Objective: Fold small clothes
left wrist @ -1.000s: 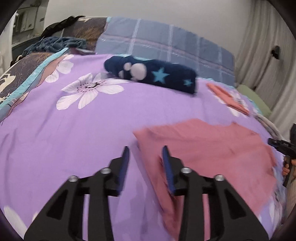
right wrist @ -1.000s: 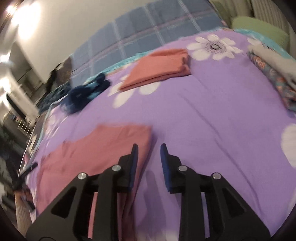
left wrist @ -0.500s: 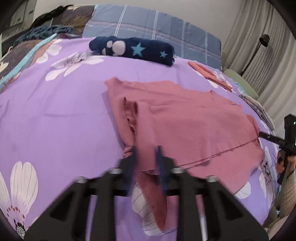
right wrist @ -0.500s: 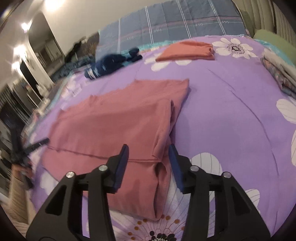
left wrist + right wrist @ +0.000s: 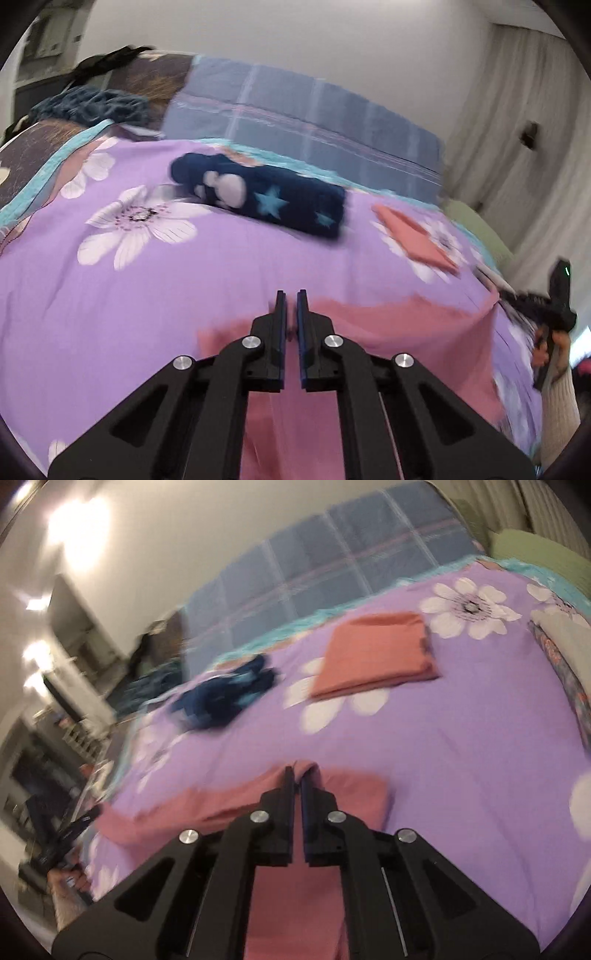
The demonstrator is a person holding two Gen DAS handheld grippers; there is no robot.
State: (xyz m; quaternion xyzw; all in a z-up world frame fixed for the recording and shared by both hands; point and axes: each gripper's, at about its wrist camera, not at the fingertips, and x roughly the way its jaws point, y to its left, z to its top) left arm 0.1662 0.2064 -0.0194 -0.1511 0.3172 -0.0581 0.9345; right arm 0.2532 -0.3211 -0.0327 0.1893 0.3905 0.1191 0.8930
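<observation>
Grippers x2 – left [image 5: 291, 299] + right [image 5: 298, 775] – each clamped on 1 pink garment [image 5: 406, 328]; 1 folded orange item [image 5: 376, 653], 1 navy roll [image 5: 266, 195].

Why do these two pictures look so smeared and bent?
Left wrist view: motion blur softens the navy star garment, and the fisheye lens bulges the purple bedspread. Right wrist view: heavier smear on the left, and wall lamps glare white.
</observation>
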